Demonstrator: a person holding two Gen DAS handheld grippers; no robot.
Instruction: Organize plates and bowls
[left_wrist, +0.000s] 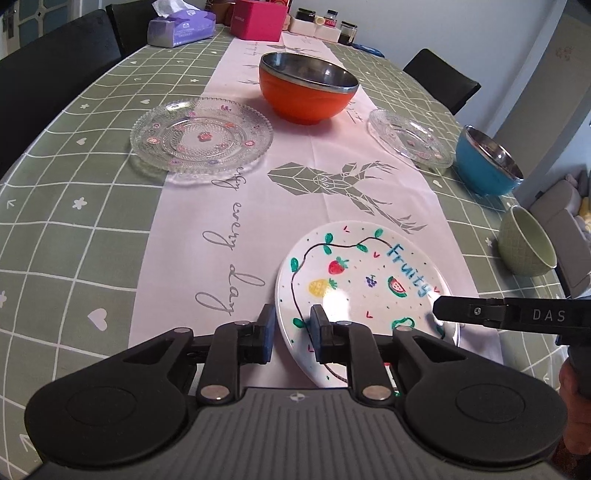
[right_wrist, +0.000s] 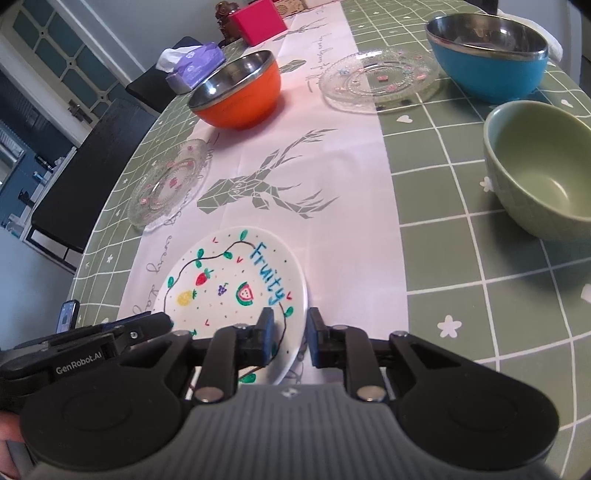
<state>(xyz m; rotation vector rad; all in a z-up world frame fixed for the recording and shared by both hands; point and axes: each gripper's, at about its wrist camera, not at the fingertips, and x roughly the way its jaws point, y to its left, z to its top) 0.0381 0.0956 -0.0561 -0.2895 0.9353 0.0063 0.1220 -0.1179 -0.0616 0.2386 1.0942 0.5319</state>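
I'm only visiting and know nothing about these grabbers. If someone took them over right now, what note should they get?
Left gripper: fingers straddle the painted plate's left rim, slightly apart, not pressing.
Right gripper: the same at the plate's right rim.
The plate seems to rest on the runner, near edge.
Elsewhere: two glass plates, orange bowl, blue bowl, green bowl, all separate.
Done: nothing stacked yet.
Left: probably stack plates together and nest bowls.
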